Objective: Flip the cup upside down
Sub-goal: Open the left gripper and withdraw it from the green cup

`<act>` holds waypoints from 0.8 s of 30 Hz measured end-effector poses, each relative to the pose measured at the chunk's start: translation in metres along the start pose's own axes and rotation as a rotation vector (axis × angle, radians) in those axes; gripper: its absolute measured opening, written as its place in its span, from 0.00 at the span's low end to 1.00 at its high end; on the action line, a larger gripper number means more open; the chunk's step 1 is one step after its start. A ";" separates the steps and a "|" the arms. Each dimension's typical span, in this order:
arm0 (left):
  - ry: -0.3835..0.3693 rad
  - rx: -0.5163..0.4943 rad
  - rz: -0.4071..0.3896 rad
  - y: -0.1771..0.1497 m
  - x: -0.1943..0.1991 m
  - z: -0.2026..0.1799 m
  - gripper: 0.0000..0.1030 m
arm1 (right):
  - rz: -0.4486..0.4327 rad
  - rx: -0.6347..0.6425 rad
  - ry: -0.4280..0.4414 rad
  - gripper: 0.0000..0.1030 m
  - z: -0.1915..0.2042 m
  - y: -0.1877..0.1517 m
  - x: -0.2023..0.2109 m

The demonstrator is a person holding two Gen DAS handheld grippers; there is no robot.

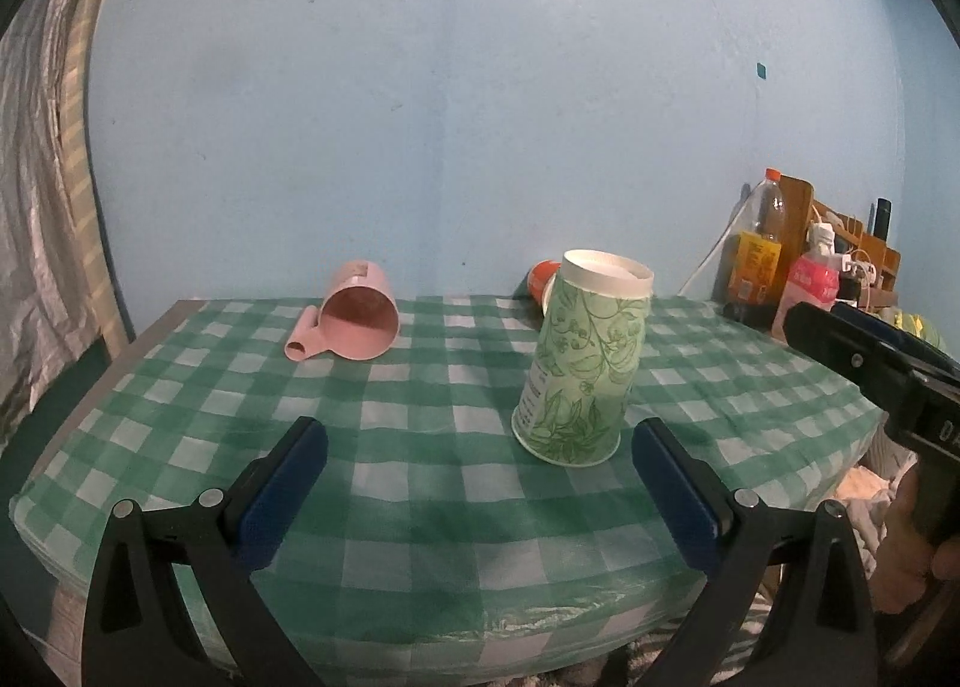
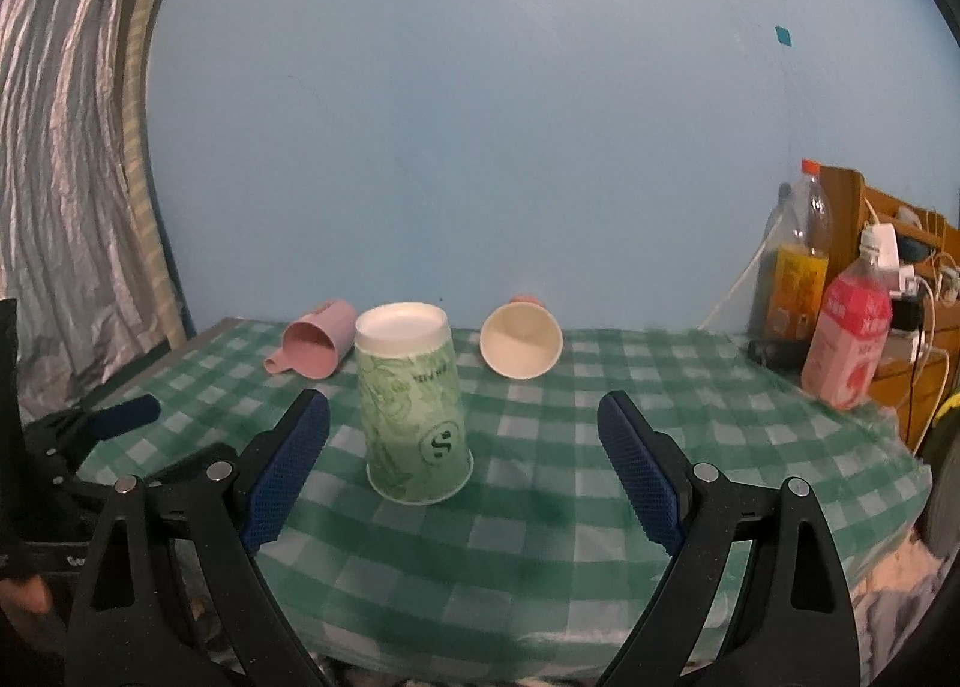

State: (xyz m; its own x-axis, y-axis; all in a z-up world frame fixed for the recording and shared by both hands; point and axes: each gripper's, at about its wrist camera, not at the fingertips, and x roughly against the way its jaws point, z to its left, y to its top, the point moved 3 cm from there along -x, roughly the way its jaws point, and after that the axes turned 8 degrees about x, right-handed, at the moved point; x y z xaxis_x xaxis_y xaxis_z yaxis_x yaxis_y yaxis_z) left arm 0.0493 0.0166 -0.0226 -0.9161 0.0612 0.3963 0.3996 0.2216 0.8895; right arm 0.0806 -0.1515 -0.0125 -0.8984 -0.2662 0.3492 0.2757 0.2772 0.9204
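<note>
A green patterned paper cup [image 1: 582, 363] stands upside down on the green checked tablecloth [image 1: 420, 447], base up; it also shows in the right wrist view [image 2: 414, 405]. My left gripper [image 1: 480, 447] is open and empty, its blue fingertips to either side in front of the cup and apart from it. My right gripper [image 2: 465, 423] is open and empty, with the cup just inside its left finger [image 2: 288, 465], not touching. The right gripper's body shows at the right edge of the left wrist view [image 1: 870, 363].
A pink mug [image 1: 354, 312] lies on its side at the back left. An orange-and-white paper cup [image 2: 521, 340] lies on its side at the back. Two drink bottles [image 2: 849, 339] and a wooden rack [image 2: 888, 219] with cables stand at the right. A blue wall is behind.
</note>
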 end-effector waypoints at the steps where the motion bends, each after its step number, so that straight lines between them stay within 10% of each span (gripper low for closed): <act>1: 0.001 -0.002 -0.002 0.000 0.000 0.000 0.99 | -0.002 -0.006 -0.006 0.87 -0.002 -0.001 0.000; 24: 0.011 -0.025 0.011 -0.006 -0.005 -0.004 0.99 | 0.033 -0.004 -0.004 0.87 -0.003 -0.009 -0.009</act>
State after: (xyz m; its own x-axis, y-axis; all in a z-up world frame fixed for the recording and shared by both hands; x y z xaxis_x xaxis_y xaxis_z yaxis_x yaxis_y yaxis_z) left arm 0.0513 0.0109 -0.0291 -0.9112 0.0527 0.4086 0.4107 0.1963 0.8904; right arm 0.0873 -0.1543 -0.0233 -0.8903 -0.2534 0.3783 0.3061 0.2819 0.9093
